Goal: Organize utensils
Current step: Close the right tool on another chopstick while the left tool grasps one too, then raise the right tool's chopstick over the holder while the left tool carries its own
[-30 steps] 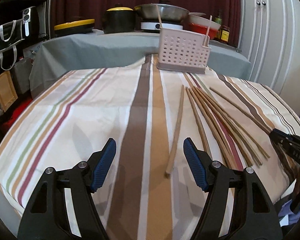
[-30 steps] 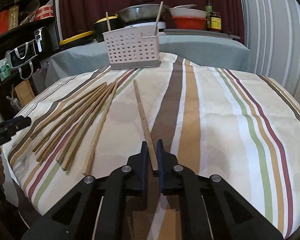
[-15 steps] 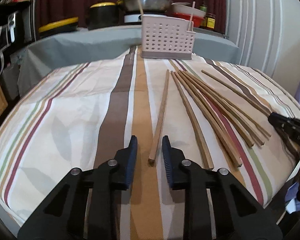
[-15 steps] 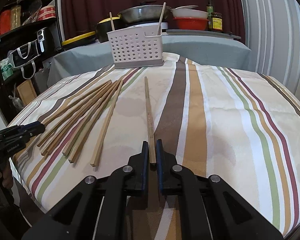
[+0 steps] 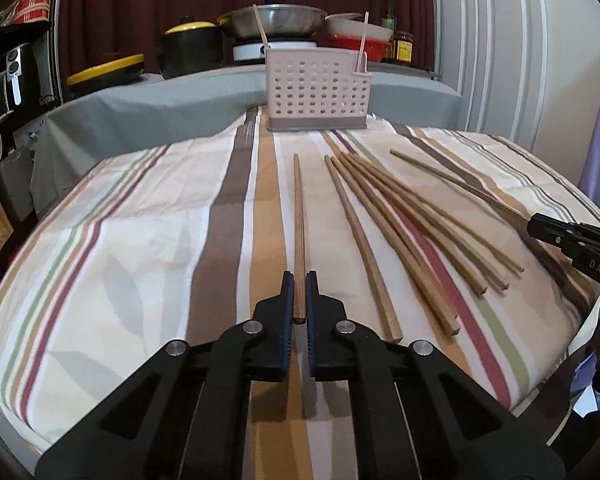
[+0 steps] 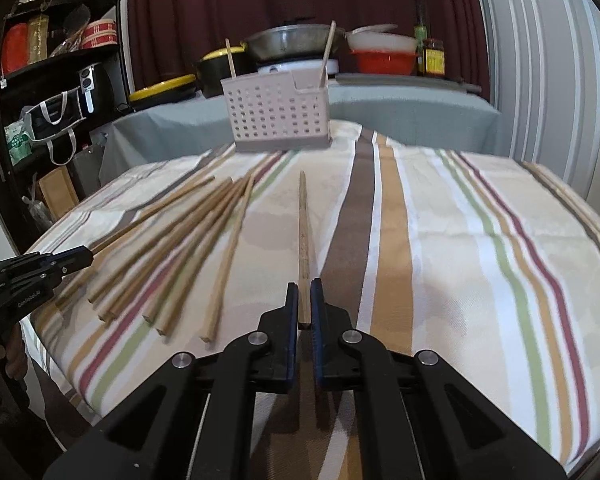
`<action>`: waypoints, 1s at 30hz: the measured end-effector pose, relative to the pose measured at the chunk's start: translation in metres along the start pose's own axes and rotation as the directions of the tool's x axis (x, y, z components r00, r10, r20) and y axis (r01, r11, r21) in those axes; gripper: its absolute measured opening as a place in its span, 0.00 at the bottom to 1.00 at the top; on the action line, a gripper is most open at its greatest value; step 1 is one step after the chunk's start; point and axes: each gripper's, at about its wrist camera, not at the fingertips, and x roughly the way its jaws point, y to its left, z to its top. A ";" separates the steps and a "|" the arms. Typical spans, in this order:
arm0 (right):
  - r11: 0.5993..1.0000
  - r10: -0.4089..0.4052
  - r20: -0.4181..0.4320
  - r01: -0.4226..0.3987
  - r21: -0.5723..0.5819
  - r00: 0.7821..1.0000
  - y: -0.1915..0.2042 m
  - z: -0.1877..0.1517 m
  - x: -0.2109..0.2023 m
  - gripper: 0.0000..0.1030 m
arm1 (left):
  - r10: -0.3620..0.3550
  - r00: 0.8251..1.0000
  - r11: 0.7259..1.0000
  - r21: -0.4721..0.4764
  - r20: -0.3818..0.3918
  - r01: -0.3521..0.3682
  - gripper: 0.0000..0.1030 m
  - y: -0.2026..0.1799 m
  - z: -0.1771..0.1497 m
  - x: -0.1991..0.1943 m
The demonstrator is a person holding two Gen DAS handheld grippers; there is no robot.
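Chopsticks (image 5: 404,216), caddy (image 5: 317,96) on striped tablecloth (image 5: 140,240)

Bare striped cloth lies open on the desk (image 5: 112,248) to the left of the loose chopsticks (image 5: 400,220). These fan across the desk's right portion, blocking low passage there. The perforated utensil holder (image 5: 316,94) stands upright at the far edge. Behind it, pots (image 5: 188,48) crowd the grey-covered counter (image 5: 140,108).
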 end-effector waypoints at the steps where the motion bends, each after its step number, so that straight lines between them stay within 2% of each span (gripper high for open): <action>1: 1.000 -0.002 0.013 0.002 -0.005 1.000 0.001 0.003 -0.004 0.07 | -0.001 1.000 1.000 0.000 0.007 0.001 0.06 0.000 0.003 -0.004; 12: 1.000 -0.018 0.152 0.021 -0.021 0.988 0.008 0.042 -0.049 0.07 | 0.016 0.993 1.000 -0.008 0.114 -0.015 0.06 0.001 0.039 -0.055; 18: 1.000 -0.014 0.220 0.018 -0.013 0.975 0.008 0.066 -0.071 0.07 | 0.035 0.979 0.999 -0.029 0.199 -0.030 0.06 0.006 0.067 -0.090; 24: 1.000 -0.014 0.272 0.018 -0.012 0.962 0.007 0.090 -0.087 0.07 | 0.046 0.970 0.998 -0.055 0.238 -0.034 0.06 0.015 0.095 -0.115; 30: 1.000 -0.012 0.277 0.018 -0.016 0.961 0.006 0.105 -0.082 0.07 | 0.058 0.971 0.997 -0.053 0.233 -0.047 0.06 0.019 0.109 -0.113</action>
